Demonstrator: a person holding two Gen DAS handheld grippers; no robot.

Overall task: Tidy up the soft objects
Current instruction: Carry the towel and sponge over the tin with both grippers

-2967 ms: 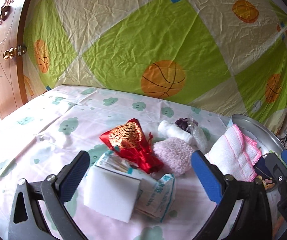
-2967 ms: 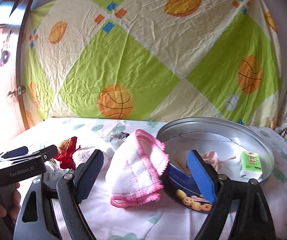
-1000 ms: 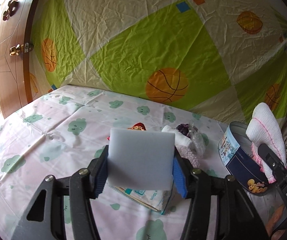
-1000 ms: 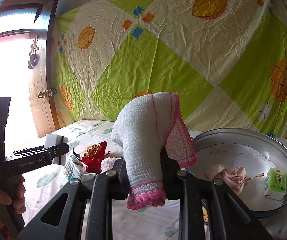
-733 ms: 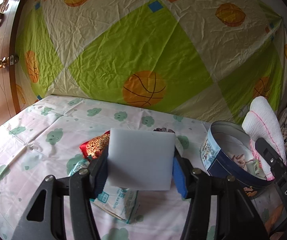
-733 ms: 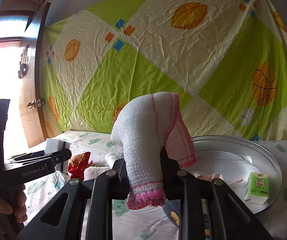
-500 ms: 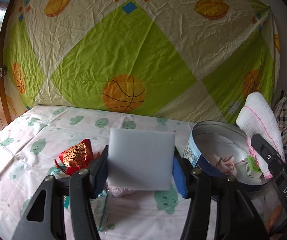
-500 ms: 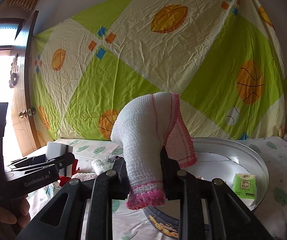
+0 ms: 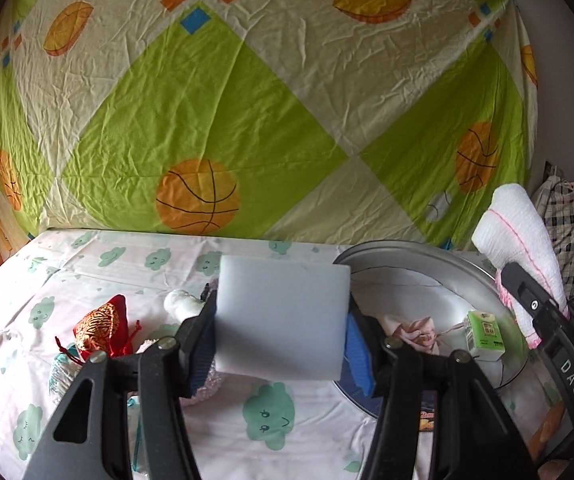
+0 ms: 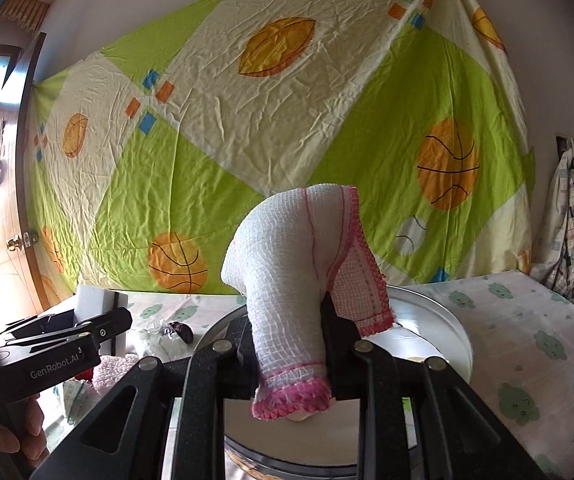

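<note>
- From the left wrist view the inside of the round metal tin [image 9: 427, 256] lies open to sight: a crumpled pink cloth [image 9: 411, 328] and a small green carton [image 9: 485, 330] rest on its floor. The right wrist view hides most of that floor behind the towel and the gripper frame.
- Only the left wrist view shows the red and gold pouch [image 9: 103, 326] lying on the cloud-print sheet [image 9: 87, 272], with a white roll [image 9: 181, 304] near it, both left of the tin.
- The right wrist view alone shows a fuzzy pink item [image 10: 109, 372] and a dark purple bundle [image 10: 179, 330] on the bed beside the tin, behind the other tool.
- The left gripper [image 9: 281, 322] is clamped on a white foam block [image 9: 281, 320], held upright above the sheet just at the tin's left rim.
- The right gripper [image 10: 289, 344] is squeezed tight on a white towel with pink trim [image 10: 299, 280], which stands up from the jaws and droops over to the right, above the tin.
- Behind everything hangs a green and cream basketball-print sheet [image 10: 287, 120].
- A hand [image 10: 19, 428] grips the left tool's handle at the lower left of the right wrist view.
</note>
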